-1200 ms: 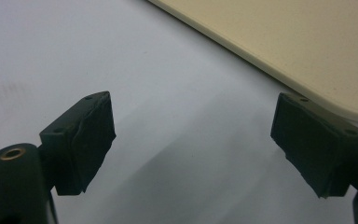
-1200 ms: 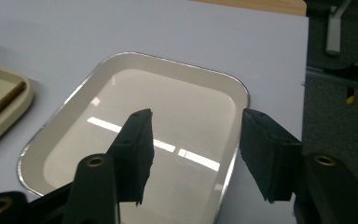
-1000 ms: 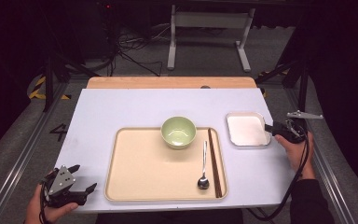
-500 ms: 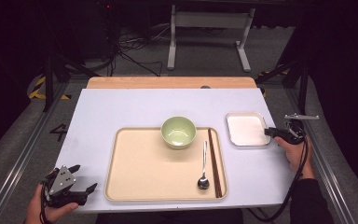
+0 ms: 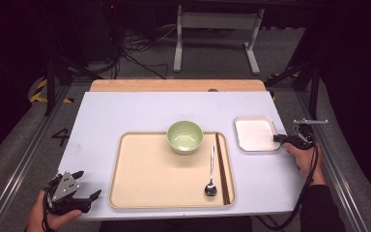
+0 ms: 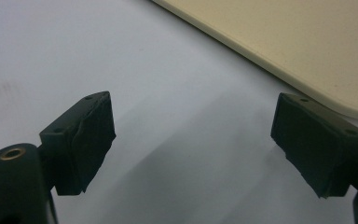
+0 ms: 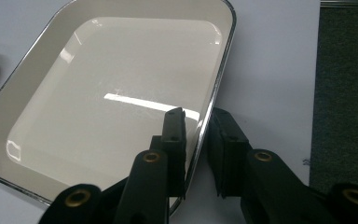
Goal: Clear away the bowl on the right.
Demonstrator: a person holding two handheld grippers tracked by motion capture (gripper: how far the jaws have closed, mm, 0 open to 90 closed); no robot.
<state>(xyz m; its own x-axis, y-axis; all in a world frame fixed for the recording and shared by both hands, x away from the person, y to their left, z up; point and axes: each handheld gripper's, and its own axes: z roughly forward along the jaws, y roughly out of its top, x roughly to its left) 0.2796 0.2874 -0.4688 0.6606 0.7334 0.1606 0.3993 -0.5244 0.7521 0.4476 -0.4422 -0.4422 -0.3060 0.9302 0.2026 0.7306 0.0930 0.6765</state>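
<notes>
At the table's right, the right gripper [image 7: 196,149] straddles the white dish [image 7: 116,88] rim, not quite clamped; squeeze squarely before lifting. The left gripper [image 6: 191,144] rests released.

You have one tray [image 5: 145,169], one green bowl [image 5: 185,136], one spoon [image 5: 210,174], one pair of chopsticks [image 5: 222,169], one white dish [image 5: 256,133], two grippers.

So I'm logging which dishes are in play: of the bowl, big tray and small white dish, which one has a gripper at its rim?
The small white dish, off the beige tray: the right gripper straddles its rim.
</notes>
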